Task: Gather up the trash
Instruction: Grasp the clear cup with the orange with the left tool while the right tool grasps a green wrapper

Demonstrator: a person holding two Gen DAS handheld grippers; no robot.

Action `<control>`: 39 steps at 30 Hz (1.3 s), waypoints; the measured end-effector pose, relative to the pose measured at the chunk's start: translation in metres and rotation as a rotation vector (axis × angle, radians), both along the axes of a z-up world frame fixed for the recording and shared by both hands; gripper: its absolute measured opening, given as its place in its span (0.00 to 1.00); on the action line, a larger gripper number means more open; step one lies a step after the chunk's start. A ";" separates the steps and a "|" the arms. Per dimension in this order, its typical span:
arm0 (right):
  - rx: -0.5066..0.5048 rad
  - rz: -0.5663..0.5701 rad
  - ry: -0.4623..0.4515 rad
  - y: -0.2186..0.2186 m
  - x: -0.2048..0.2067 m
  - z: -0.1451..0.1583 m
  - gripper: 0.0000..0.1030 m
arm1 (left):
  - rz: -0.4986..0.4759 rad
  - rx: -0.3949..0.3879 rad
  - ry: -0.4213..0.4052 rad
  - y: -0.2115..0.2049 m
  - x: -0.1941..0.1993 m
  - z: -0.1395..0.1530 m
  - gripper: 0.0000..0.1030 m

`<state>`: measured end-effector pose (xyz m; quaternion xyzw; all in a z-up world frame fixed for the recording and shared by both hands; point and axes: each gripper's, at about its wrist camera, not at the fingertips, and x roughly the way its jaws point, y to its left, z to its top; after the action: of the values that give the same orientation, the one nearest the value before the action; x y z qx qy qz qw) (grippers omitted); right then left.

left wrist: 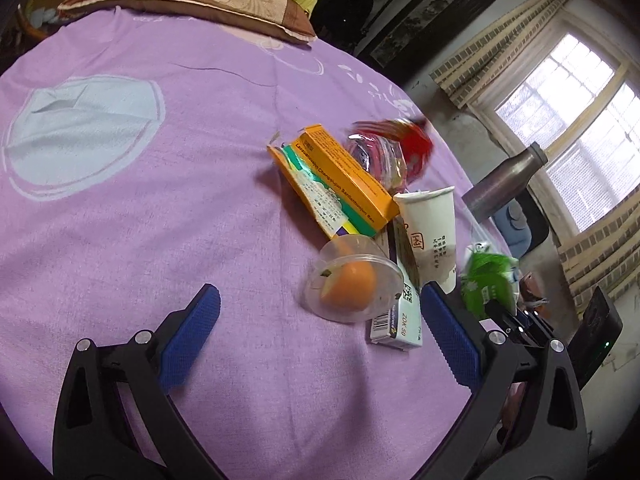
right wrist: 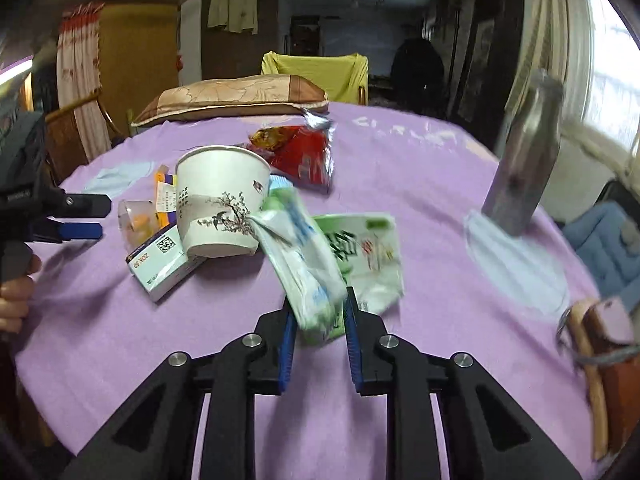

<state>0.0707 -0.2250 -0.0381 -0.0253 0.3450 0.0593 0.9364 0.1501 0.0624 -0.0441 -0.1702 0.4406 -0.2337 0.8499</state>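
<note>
On the purple bedsheet [right wrist: 400, 168], the trash pile fills mid-frame in the right wrist view, and the right gripper [right wrist: 320, 312] at lower centre has its jaws pinched on the green-and-white wrapper [right wrist: 304, 264], whose long axis runs up-left toward the paper cup [right wrist: 220, 204]. The left gripper [left wrist: 320, 312] gapes empty (nearest the clear cup [left wrist: 352, 284], just ahead). Motion blur hides the wrapper's print.

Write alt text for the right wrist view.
The right gripper is shut on a green-and-white wrapper above a purple bedspread. Behind lie a paper cup, a small white box and a red snack bag.
</note>
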 end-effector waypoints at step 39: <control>0.112 0.012 0.042 -0.005 0.005 -0.004 0.68 | -0.059 0.299 -0.093 -0.052 0.003 0.001 0.61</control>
<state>0.0757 -0.2305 -0.0422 0.0263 0.3605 0.0849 0.9285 0.1528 0.0104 -0.0436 -0.0177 0.4355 -0.1978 0.8780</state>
